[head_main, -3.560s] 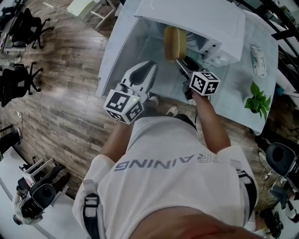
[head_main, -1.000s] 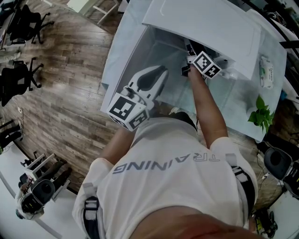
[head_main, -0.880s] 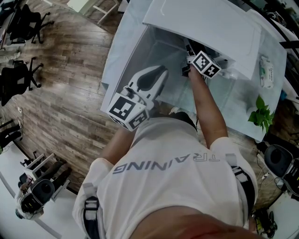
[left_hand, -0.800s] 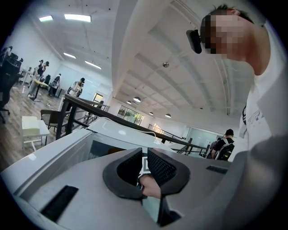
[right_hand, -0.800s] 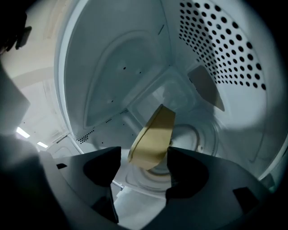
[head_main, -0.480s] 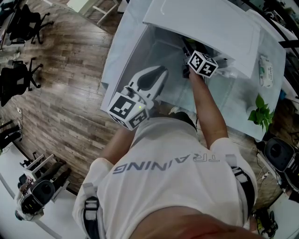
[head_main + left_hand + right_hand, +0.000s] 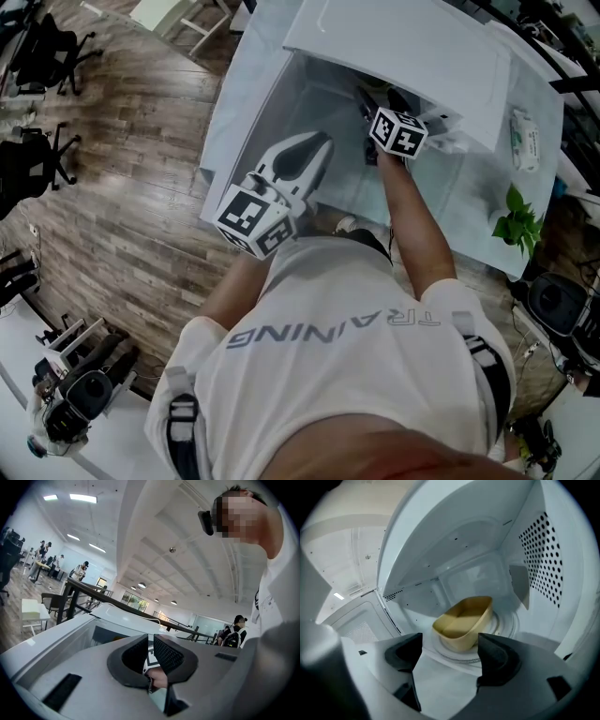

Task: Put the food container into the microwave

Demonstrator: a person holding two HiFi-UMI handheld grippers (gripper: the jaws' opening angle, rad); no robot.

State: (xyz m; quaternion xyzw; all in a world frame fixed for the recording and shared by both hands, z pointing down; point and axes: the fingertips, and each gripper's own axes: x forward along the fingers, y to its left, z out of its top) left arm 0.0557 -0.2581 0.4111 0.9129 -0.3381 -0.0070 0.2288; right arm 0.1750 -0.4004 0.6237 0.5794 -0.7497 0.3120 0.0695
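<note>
The tan food container rests on the glass turntable inside the white microwave. My right gripper is open just in front of it. Its jaws have just been opening and nothing is between them. From the head view only its marker cube and dark fingers show at the oven's mouth, and the container is hidden there. My left gripper hangs low in front of the table, shut and empty, its pads almost touching.
The microwave's open door stands to the left of the cavity. A small green plant and a white packet lie on the table to the right. Office chairs stand on the wood floor at left.
The right gripper carried the container from in front of the microwave into the cavity. Over the last second its marker cube rolled and shifted slightly. The left gripper stayed put.
</note>
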